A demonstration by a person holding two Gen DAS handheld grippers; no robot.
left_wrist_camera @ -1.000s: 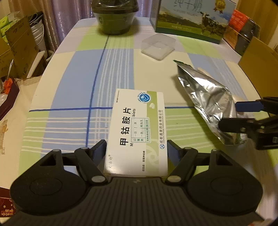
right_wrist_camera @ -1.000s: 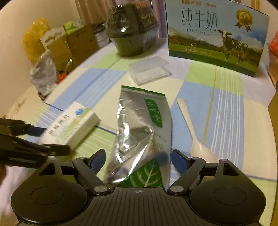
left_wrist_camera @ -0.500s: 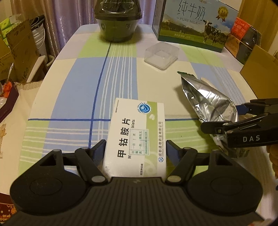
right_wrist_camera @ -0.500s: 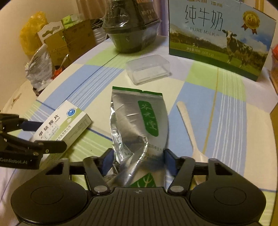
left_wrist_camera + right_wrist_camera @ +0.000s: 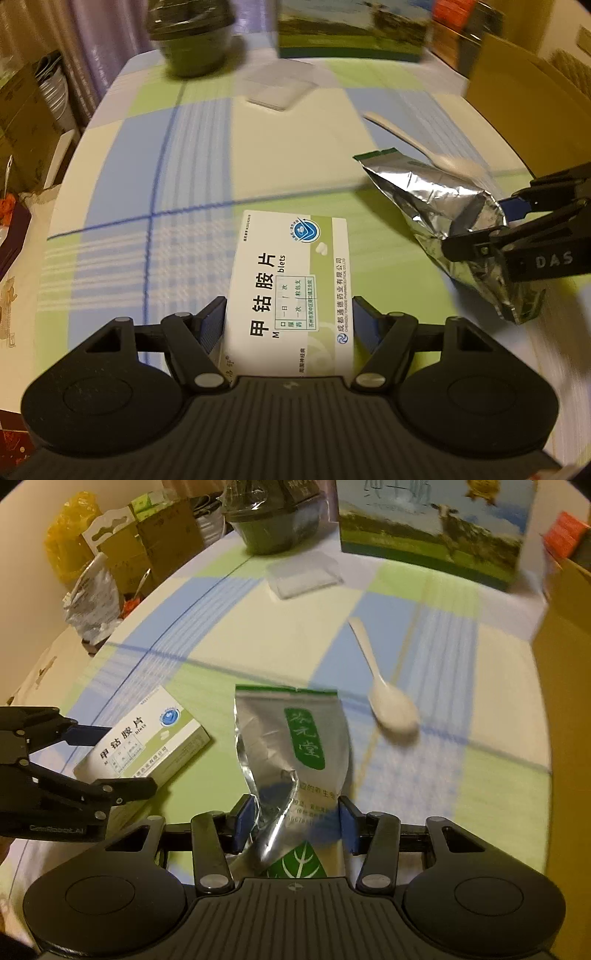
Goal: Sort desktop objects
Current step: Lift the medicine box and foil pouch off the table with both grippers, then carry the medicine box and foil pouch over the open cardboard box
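A white and green medicine box point(image 5: 291, 288) sits between the pads of my left gripper point(image 5: 290, 317), which is shut on its long sides. The right wrist view shows the same box point(image 5: 144, 738) held just above the checked tablecloth. A silver foil pouch point(image 5: 295, 746) with a green label is between the blue pads of my right gripper point(image 5: 295, 819). Its jaws are closing and press the pouch's crumpled lower end. In the left wrist view the pouch point(image 5: 436, 199) hangs tilted from the right gripper point(image 5: 484, 227), clear of the cloth.
A white plastic spoon point(image 5: 391, 709) lies just beyond the pouch. Farther back are a clear plastic box point(image 5: 304, 574), a dark lidded bowl point(image 5: 273, 528) and a milk carton point(image 5: 432, 535). A cardboard box point(image 5: 524, 92) stands at the right edge. Bags and boxes crowd the floor to the left.
The right jaws narrowed onto the pouch and lifted it, which uncovered the spoon. Both grippers drew back toward the near edge with their objects; the left still holds the medicine box.
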